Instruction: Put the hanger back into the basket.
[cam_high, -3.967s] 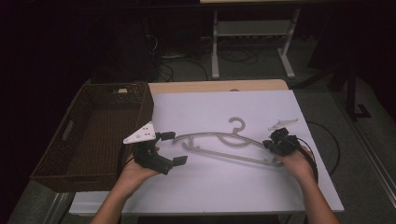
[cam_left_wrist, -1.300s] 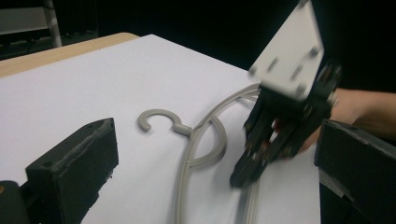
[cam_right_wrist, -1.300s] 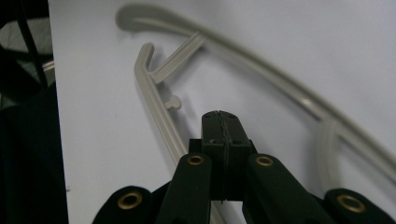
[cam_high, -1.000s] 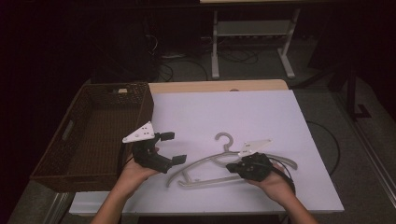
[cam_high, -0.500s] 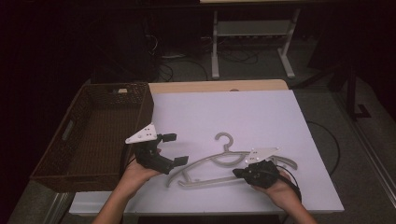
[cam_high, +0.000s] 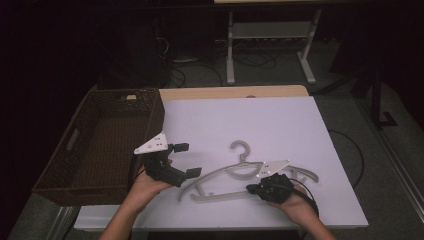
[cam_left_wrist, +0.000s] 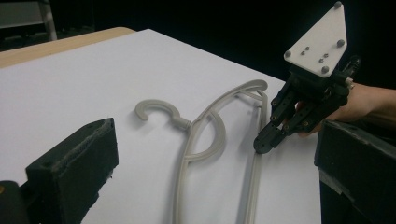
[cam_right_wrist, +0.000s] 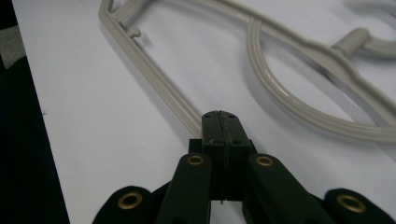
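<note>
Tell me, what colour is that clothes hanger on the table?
The hanger is plain pale grey all over; the left gripper view shows it best.

Left gripper (cam_high: 187, 160): showing black jaws, wearing a pale three-cornered plate with small screws.
Right gripper (cam_right_wrist: 219, 122): showing black linkage arms, carrying brass-coloured rivets.
Cable (cam_high: 309, 192): trailing black, near right.
Forearms: wearing no sleeves.
</note>
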